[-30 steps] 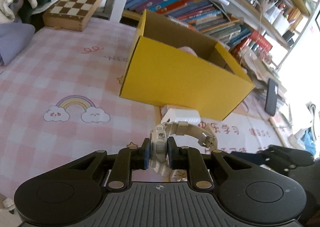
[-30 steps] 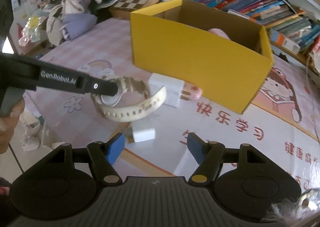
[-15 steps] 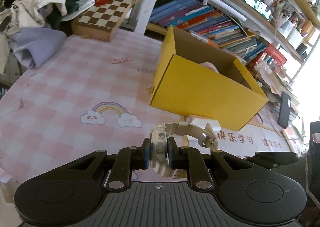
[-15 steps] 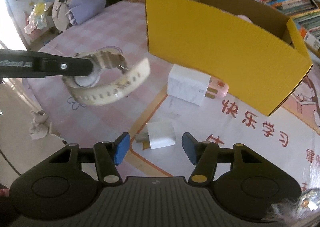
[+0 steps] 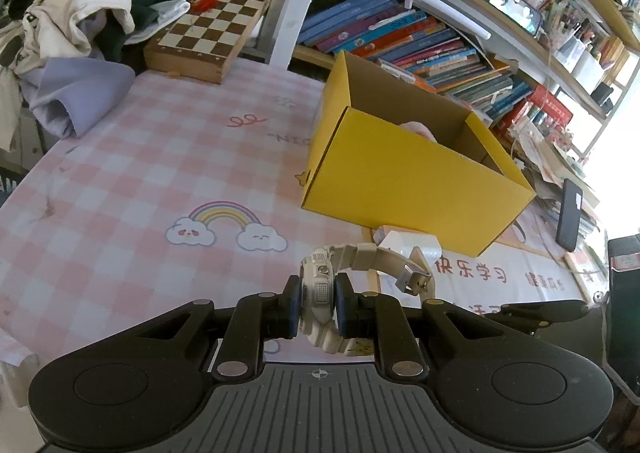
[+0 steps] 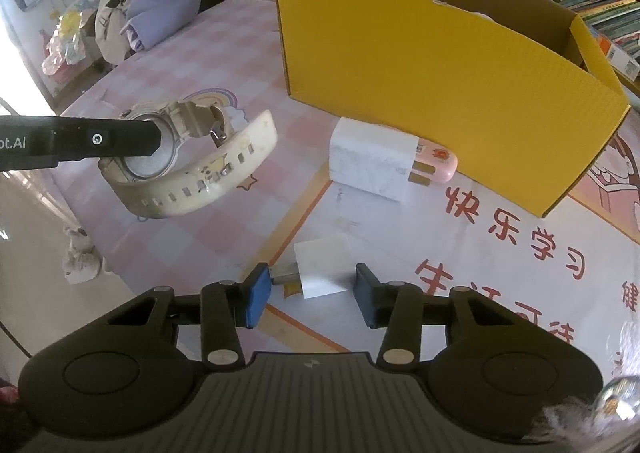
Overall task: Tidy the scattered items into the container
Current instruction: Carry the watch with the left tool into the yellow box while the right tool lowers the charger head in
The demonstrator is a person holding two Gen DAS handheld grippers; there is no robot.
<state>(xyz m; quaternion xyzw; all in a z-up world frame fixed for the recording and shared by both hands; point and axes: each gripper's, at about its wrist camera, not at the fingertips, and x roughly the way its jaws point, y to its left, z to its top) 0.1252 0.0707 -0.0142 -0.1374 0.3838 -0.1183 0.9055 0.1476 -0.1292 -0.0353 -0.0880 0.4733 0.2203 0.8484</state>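
Note:
My left gripper (image 5: 317, 311) is shut on the case of a white wristwatch (image 5: 362, 253), held in the air above the pink checked tablecloth, in front of the yellow cardboard box (image 5: 400, 181). The right wrist view shows the watch (image 6: 192, 189) hanging from a left finger (image 6: 80, 139). My right gripper (image 6: 310, 289) points down at a small white charger (image 6: 324, 265) lying on the mat. Its jaws are closing with the charger between them; the pads are close on both sides, with a sliver of gap on the right. A larger white charger (image 6: 368, 161) and a pink item (image 6: 438, 161) lie against the box (image 6: 420, 65).
A chessboard (image 5: 212, 33) and a pile of clothes (image 5: 72, 13) sit at the back left. Shelves of books (image 5: 400, 41) run behind the box. A dark phone (image 5: 570, 213) leans at the right. The table's edge falls away at the left of the right wrist view.
The right jaws have narrowed from wide to close around the small charger as the gripper came down over it. The left gripper has drawn back a little with the watch still held.

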